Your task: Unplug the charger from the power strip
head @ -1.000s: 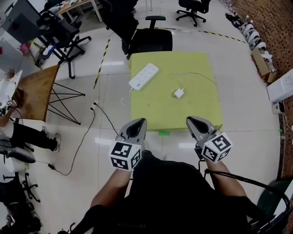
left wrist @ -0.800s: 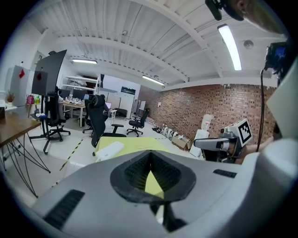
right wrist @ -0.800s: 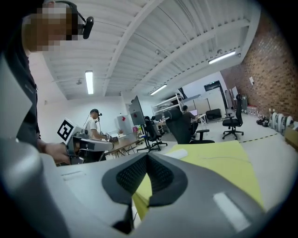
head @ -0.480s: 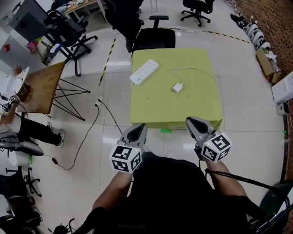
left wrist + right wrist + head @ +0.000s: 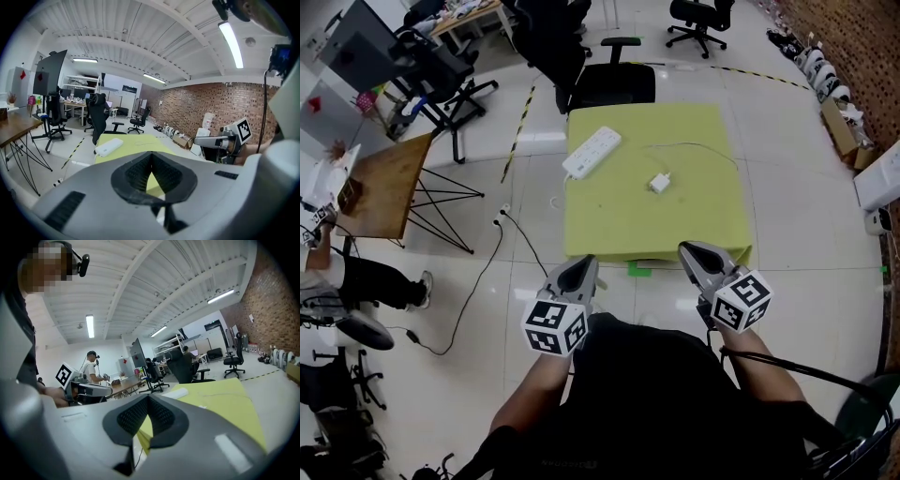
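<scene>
L gripper [image 5: 585, 262], R gripper [image 5: 687, 249]: jaws fully closed, empty; drawn slightly back vs. 1 s ago. Charger [image 5: 660, 183] well ahead, apart from power strip [image 5: 592, 153]; unplug prob. done.

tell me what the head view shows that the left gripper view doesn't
Only the head view: the charger lying on the yellow table, apart from the power strip, and the marker cube on the left gripper.
Only the left gripper view: the ceiling light, and a look straight along the left gripper's jaws, which are together with nothing between them.
Both: the yellow table, the power strip, the black chair behind the table and the right gripper.
</scene>
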`<state>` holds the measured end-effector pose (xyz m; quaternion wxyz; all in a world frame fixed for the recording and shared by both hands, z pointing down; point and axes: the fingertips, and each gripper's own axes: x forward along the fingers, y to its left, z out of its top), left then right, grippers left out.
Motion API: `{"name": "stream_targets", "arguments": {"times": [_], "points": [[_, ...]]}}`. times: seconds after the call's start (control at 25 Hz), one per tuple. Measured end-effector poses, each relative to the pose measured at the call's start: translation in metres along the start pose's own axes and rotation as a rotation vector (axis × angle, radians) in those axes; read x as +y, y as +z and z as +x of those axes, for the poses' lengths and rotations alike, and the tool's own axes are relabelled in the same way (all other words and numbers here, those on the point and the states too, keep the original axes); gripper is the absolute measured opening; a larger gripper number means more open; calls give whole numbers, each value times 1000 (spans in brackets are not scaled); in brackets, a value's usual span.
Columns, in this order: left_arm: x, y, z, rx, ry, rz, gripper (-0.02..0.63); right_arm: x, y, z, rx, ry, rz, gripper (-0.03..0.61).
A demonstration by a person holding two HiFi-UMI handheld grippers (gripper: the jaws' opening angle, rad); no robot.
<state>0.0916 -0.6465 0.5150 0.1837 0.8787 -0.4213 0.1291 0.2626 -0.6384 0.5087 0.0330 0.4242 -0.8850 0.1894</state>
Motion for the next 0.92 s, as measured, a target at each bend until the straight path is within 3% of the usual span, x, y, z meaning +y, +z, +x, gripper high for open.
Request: {"name": "stream_targets", "arguments": {"times": [0.92], "points": [[-28, 11, 15, 12, -74, 73, 6, -9, 0, -22, -13, -37, 6, 0]]}}
